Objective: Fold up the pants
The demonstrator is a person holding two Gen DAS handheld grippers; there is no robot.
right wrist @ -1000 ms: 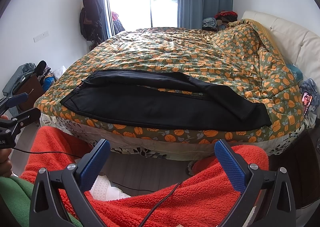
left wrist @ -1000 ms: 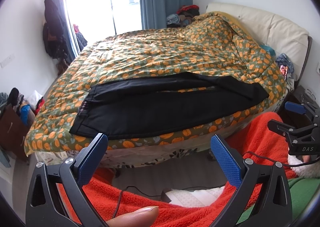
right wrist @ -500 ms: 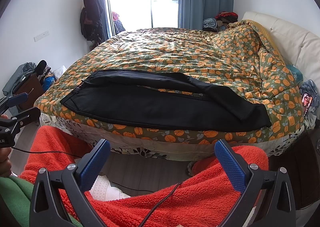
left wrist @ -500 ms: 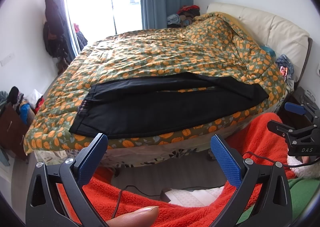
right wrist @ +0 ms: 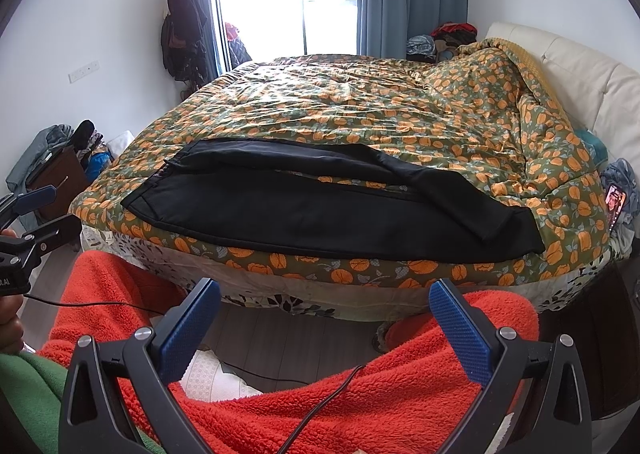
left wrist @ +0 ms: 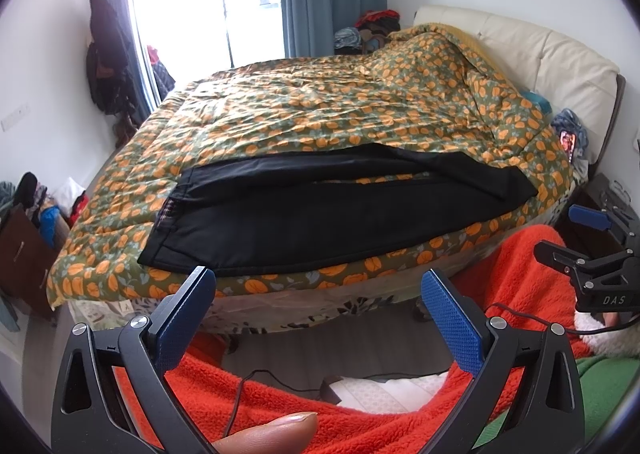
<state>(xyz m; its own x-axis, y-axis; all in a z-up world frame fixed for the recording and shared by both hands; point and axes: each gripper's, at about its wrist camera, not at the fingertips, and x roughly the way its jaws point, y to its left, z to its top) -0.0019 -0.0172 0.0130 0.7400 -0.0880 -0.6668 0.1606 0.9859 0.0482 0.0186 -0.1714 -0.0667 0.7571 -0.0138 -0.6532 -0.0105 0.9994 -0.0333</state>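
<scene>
On the near edge of the bed (left wrist: 360,121), the left view showed black pants (left wrist: 320,225) lying lengthwise, left claw (left wrist: 316,286) apart and empty. Right view: right claw (right wrist: 324,294) also apart; each should probably grip one end squarely.

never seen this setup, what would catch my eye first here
Black pants lie lengthwise along the near edge of a bed under an orange-patterned quilt. Both grippers, left and right, hover short of the bed with jaws wide open, above bright red fleece.
</scene>
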